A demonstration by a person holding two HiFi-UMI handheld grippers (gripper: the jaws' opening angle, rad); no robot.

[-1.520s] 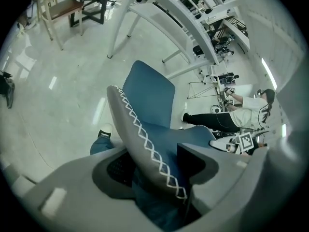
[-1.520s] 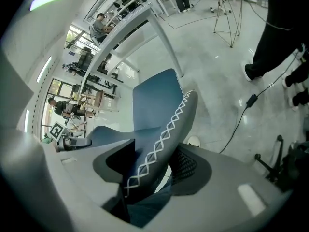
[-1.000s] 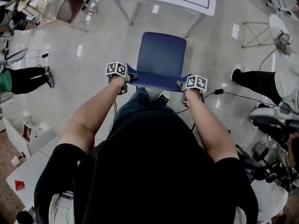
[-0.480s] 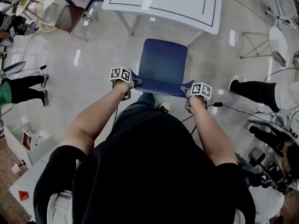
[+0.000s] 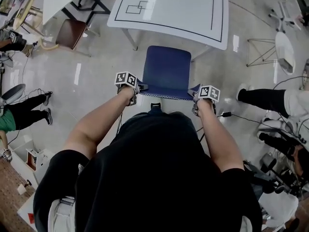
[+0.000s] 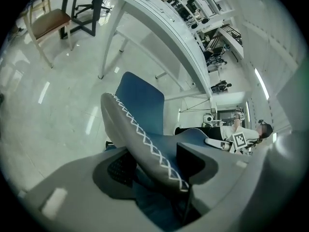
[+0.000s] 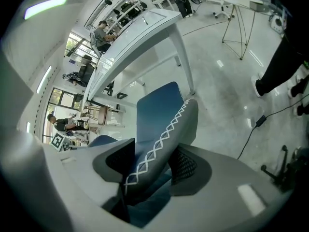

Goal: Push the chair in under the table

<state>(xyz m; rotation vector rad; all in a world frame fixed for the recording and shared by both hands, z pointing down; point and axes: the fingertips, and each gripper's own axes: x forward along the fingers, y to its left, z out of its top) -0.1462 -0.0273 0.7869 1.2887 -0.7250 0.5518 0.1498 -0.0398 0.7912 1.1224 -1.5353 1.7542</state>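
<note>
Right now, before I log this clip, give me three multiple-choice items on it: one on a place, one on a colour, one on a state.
1. Where is the held chair relative to the white table?
A) Fully tucked under it
B) Lying on top of it
C) In front of its near edge, seat uncovered

2. What colour is that chair?
A) Blue
B) Green
C) Yellow

3. What state are the left claw and right claw in?
A) Both open above the seat
B) Both shut on the backrest
C) One gripping a table leg

Answers: C, the whole seat shows on the floor side of the table; A, seat and back are blue; B, each gripper view shows the stitched edge clamped between the pads.
</note>
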